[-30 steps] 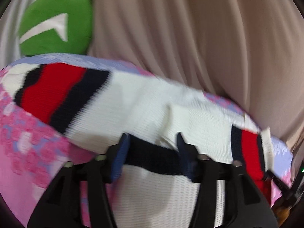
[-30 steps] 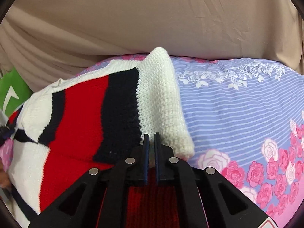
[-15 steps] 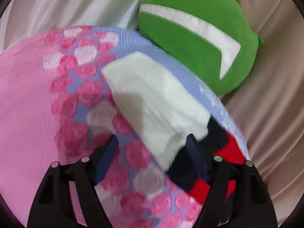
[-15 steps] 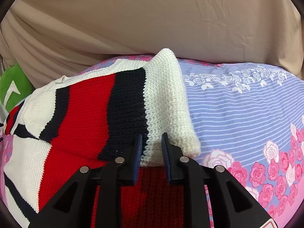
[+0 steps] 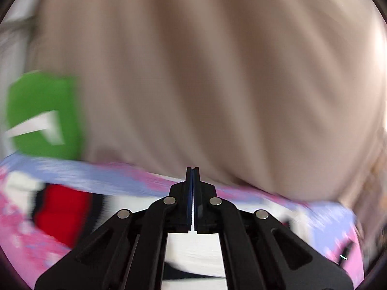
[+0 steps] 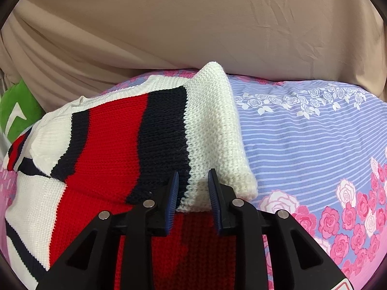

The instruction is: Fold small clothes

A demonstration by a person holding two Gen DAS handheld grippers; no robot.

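Knitted white sweater with red and navy stripes (image 6: pixel 116 145) lies on the bed, on the bedsheet with blue stripes and pink roses (image 6: pixel 314 145), near its far edge where the beige draped cloth (image 6: pixel 193 24) hangs behind. The right gripper (image 6: pixel 193 193) has just been opening; its blue pads stand apart on both sides of the folded white sleeve end and do not press it, so the sleeve lies free on the red body of the sweater. The left gripper (image 5: pixel 193 176) has just been closing and is now fully closed with nothing between its jaws; it is above the sweater, in a blurred view. A green plush cushion with a white mark (image 6: pixel 17 116) sits at the far left corner of the bed. I judge that the knit is soft, thick and light, not slippery, and it stretches and sags. It is best to take it at a ribbed hem or cuff, through both layers.
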